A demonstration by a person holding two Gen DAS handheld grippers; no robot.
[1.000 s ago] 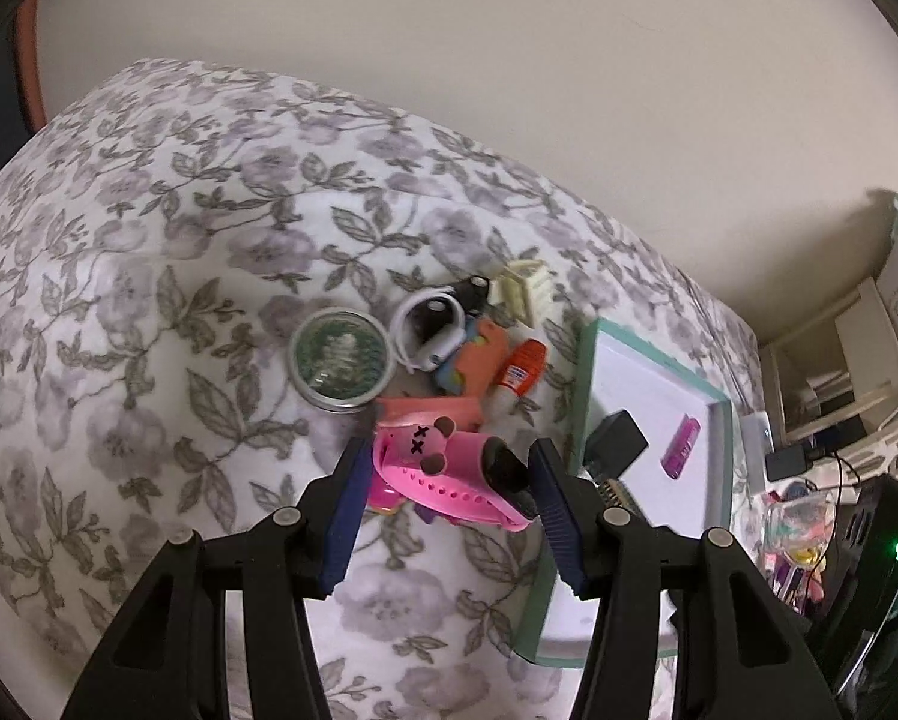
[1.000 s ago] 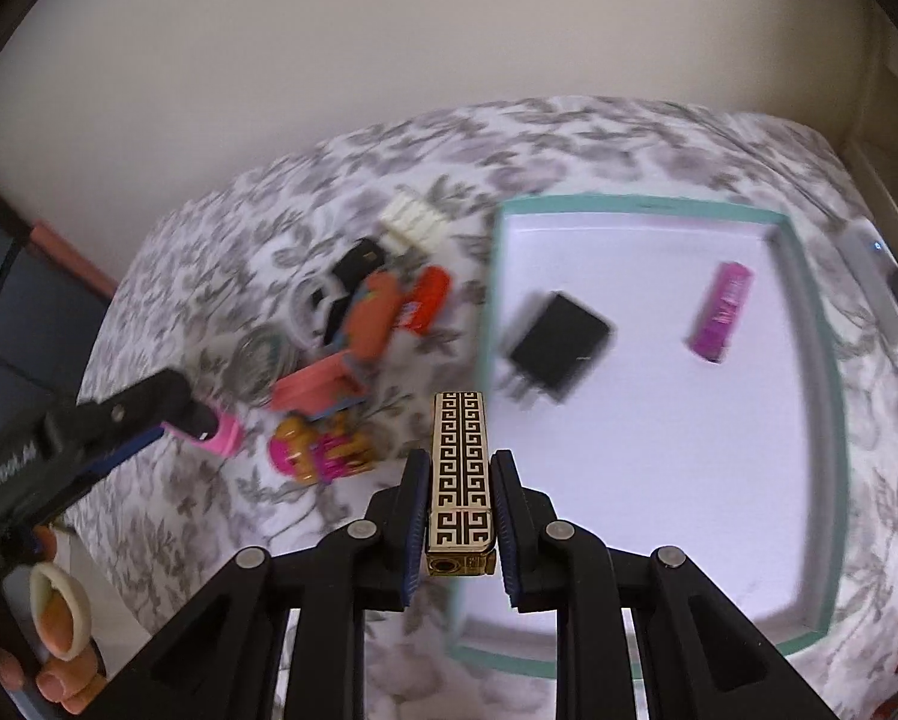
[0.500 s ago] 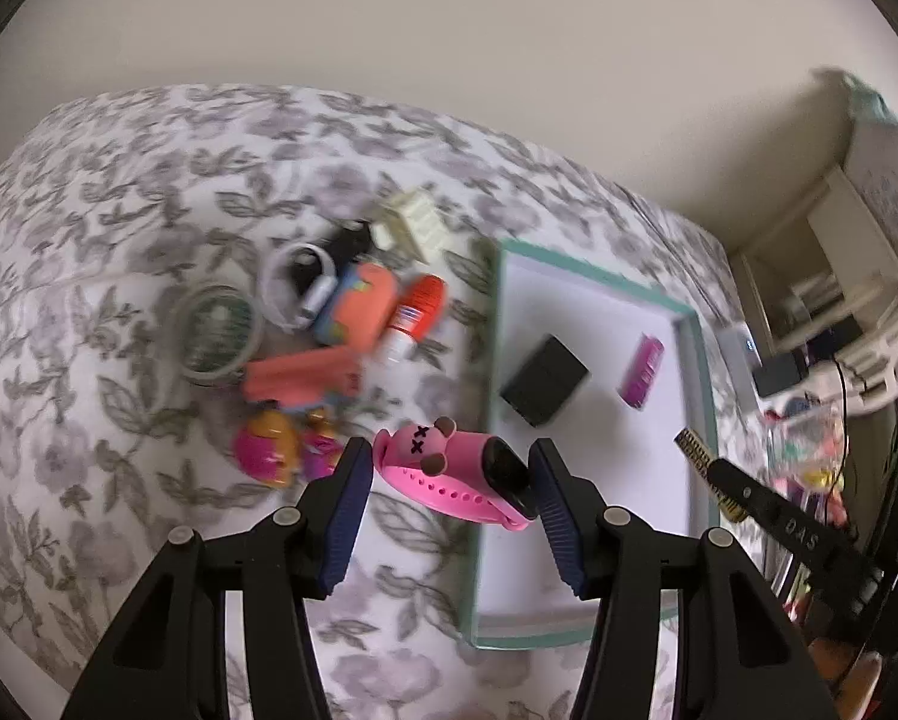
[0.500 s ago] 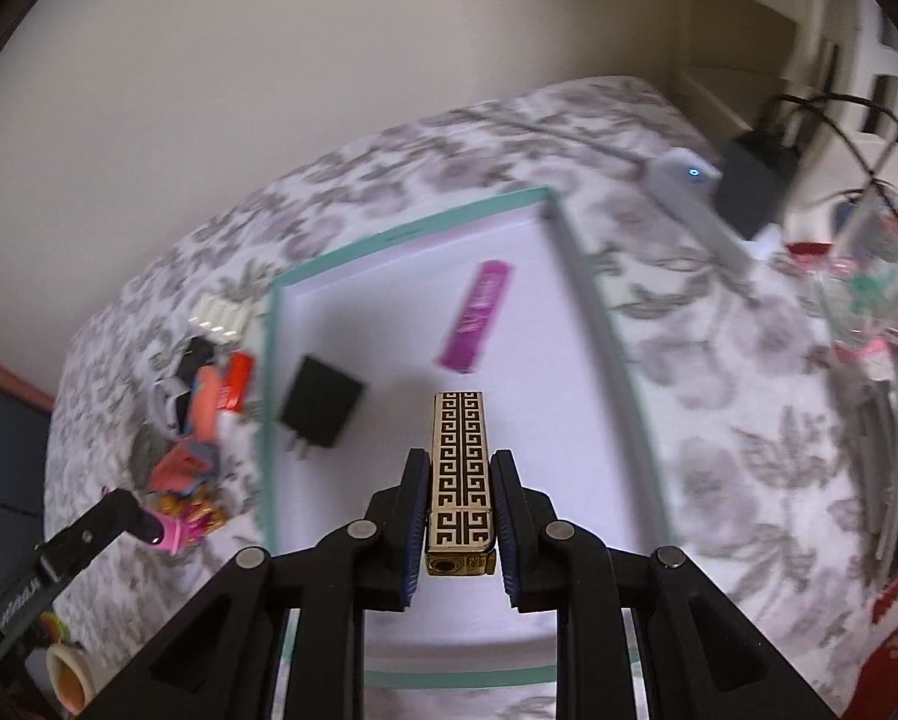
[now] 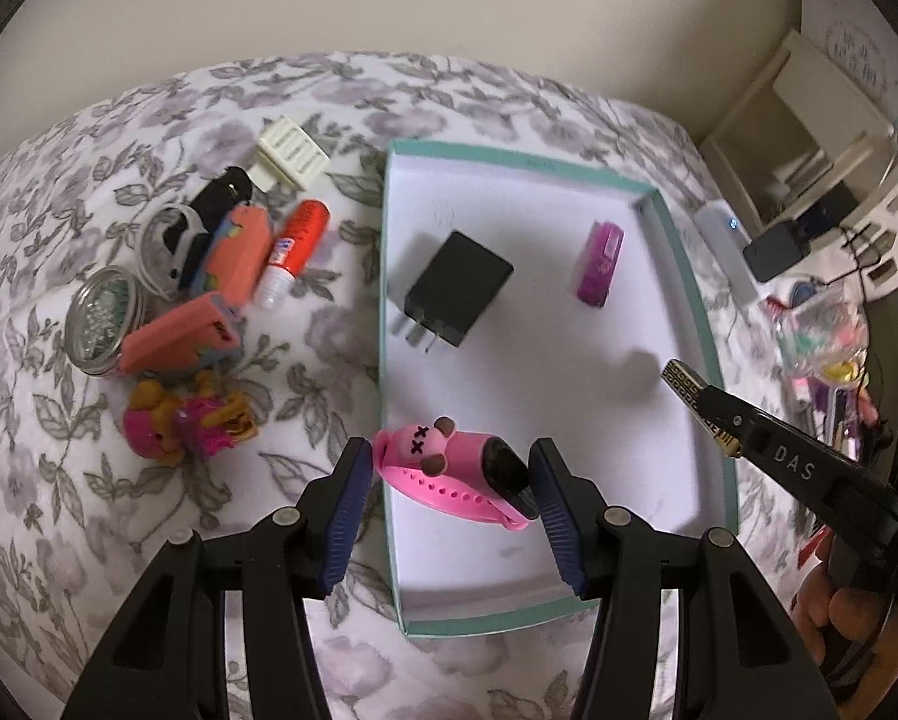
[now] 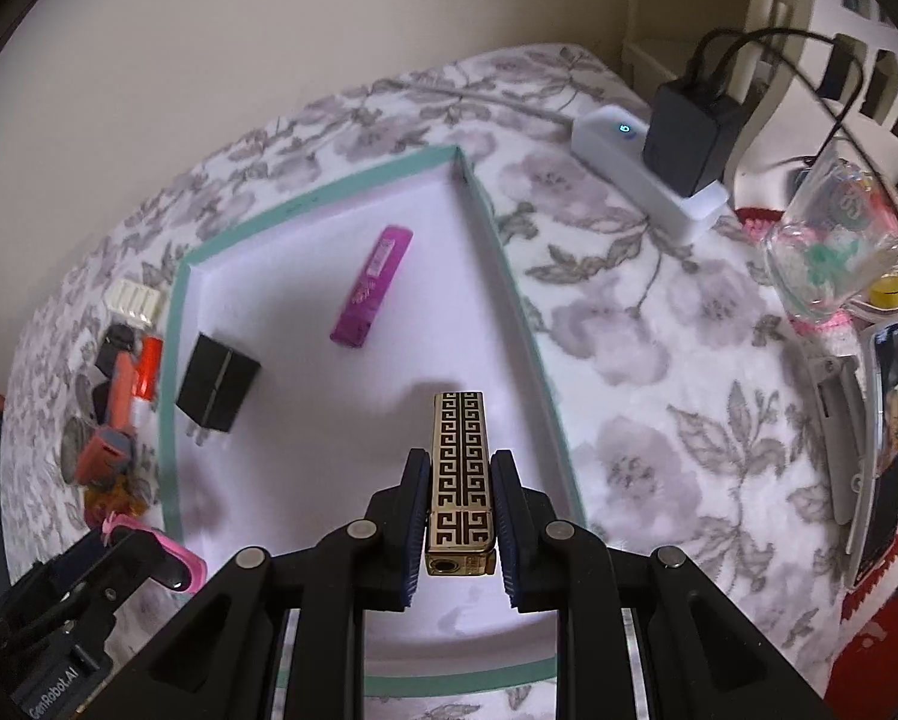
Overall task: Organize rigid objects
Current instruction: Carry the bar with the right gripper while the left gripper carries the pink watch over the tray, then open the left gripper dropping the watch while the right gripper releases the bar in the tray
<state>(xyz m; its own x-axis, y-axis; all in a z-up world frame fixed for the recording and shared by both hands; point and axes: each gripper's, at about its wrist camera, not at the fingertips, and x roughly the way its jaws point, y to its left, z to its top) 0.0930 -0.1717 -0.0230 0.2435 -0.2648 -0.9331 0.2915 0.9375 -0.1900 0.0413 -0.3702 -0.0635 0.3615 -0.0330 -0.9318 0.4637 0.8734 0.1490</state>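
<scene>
A floral-patterned surface (image 5: 479,102) carries a shallow white tray with a teal rim (image 5: 686,276), and both grippers hang over that tray. Inside it lie a black plug adapter (image 5: 455,291) and, well apart from it, a magenta lighter (image 5: 599,264). The left gripper (image 5: 449,495) grasps a pink watch with a bear face (image 5: 455,468), its pads pressing on both ends, over the tray's near left edge. The right gripper (image 6: 460,531) is clenched on a gold lighter with a black key pattern (image 6: 460,480), which juts forward between the pads above the tray's right part. Left of the tray sits a cluster: a round tin (image 5: 104,318), coral boxes (image 5: 179,342), a pink doll figure (image 5: 179,426), a red-and-white tube (image 5: 293,252).
</scene>
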